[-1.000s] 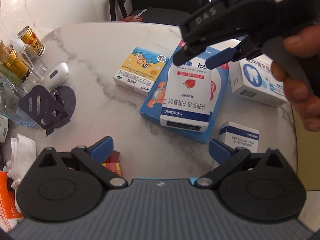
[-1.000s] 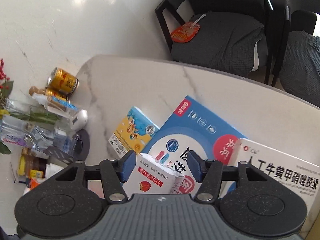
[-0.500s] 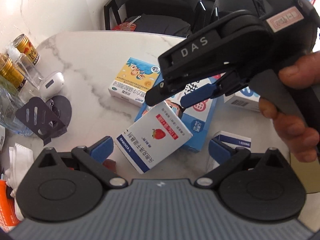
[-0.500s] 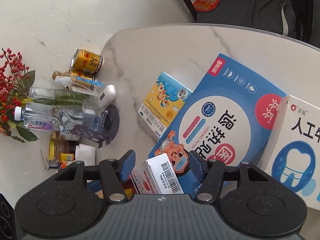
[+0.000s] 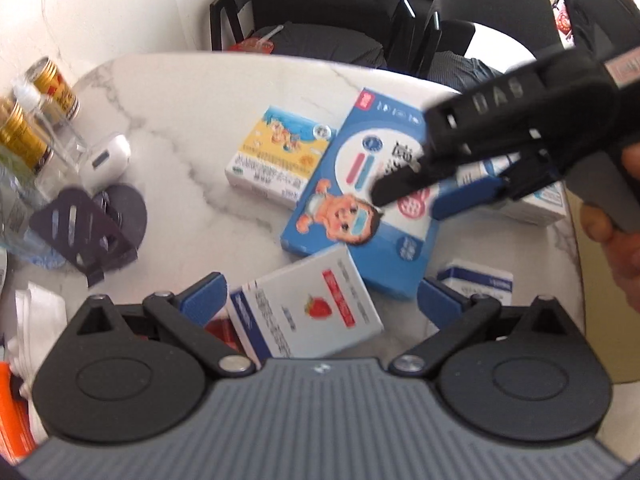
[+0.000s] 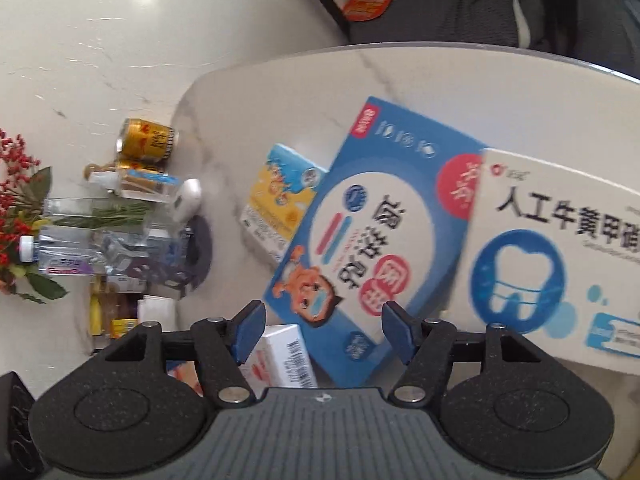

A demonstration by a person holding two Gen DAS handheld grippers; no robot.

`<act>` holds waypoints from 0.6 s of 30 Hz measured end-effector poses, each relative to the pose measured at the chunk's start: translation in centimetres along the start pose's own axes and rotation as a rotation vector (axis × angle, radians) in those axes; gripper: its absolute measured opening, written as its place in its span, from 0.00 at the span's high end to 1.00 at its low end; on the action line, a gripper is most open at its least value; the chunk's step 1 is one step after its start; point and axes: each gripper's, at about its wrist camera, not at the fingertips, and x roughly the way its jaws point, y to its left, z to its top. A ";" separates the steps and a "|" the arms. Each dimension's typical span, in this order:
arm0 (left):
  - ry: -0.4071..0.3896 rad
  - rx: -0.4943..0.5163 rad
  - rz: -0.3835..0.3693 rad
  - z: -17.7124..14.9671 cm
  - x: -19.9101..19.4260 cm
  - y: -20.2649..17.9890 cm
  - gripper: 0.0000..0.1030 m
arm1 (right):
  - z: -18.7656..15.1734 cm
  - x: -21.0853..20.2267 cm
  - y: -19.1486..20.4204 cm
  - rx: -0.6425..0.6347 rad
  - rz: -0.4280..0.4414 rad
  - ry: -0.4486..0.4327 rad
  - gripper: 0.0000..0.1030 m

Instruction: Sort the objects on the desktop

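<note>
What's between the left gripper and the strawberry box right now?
Nothing visible. The strawberry box lies flat between the open fingers of the left gripper, its far corner propped on the big blue box. The right gripper hangs empty over that blue box, its jaws just opened.

The left gripper (image 5: 320, 292) points steeply down, its blue pads wide apart — nothing pressed between them. The right gripper (image 5: 412, 200) reaches in from the right side, held by a hand (image 5: 616, 236) — its jaws have just been opening and grip nothing.
</note>
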 end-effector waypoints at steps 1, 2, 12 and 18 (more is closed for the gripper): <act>-0.004 0.000 0.000 0.5 0.3 0.0 0.00 | 0.0 -0.4 -0.3 0.013 -0.021 -0.019 0.34; -0.009 -0.004 -0.002 1.0 0.6 0.2 0.00 | 0.0 -0.8 -0.9 0.051 -0.029 -0.036 0.34; 0.035 0.102 -0.093 4.1 4.9 0.6 0.00 | -0.5 -1.2 -5.0 0.253 -0.034 -0.108 0.31; 0.081 0.273 -0.180 3.6 6.3 -1.1 0.00 | -1.2 0.4 -5.1 0.280 0.036 -0.114 0.29</act>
